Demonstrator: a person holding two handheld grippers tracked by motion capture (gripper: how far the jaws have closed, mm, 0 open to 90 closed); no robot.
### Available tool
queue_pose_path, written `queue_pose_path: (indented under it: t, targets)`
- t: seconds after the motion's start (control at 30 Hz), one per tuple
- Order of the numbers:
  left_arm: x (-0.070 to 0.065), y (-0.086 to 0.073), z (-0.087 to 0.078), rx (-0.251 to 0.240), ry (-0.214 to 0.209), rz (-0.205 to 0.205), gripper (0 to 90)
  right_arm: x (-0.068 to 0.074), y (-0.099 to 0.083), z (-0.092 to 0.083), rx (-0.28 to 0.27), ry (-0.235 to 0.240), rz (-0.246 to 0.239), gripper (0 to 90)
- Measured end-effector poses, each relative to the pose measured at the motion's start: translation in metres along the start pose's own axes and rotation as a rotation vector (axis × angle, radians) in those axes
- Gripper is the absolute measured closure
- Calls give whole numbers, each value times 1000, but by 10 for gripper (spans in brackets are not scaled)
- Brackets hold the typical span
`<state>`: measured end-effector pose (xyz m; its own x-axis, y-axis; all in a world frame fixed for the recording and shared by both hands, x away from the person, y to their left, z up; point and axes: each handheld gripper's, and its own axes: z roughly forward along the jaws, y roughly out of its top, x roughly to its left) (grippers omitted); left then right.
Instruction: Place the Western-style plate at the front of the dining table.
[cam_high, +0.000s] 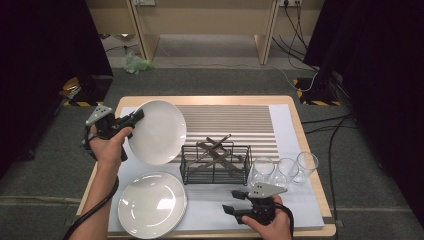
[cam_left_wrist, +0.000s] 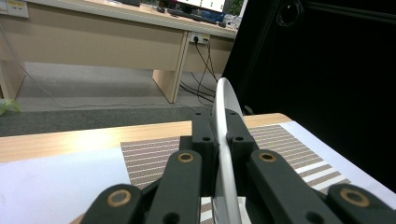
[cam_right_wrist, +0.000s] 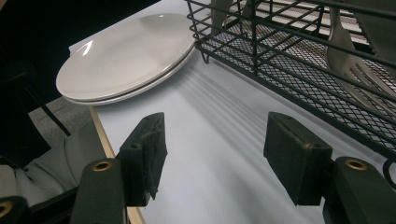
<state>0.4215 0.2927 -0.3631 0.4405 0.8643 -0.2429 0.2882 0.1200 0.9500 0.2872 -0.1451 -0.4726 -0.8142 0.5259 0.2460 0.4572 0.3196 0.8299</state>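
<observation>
Left claw clamps a white plate beside the wire rack; right claw gapes.

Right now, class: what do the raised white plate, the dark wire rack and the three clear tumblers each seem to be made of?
The raised white round plate, clamped in the left gripper, looks like glazed ceramic, possibly melamine: smooth, opaque, softly glossy. The dark wire rack looks like coated metal: thin rods and fine mesh, matte finish. The three clear tumblers look like glass, though clear plastic is possible: the mat shows through them.
</observation>
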Motion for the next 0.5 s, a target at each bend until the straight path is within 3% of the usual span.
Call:
queue_pose_path:
  t: [0.5]
  targets:
    - [-3,4,7,5,-3,9,854,0,0,1,-1,1,-2,391]
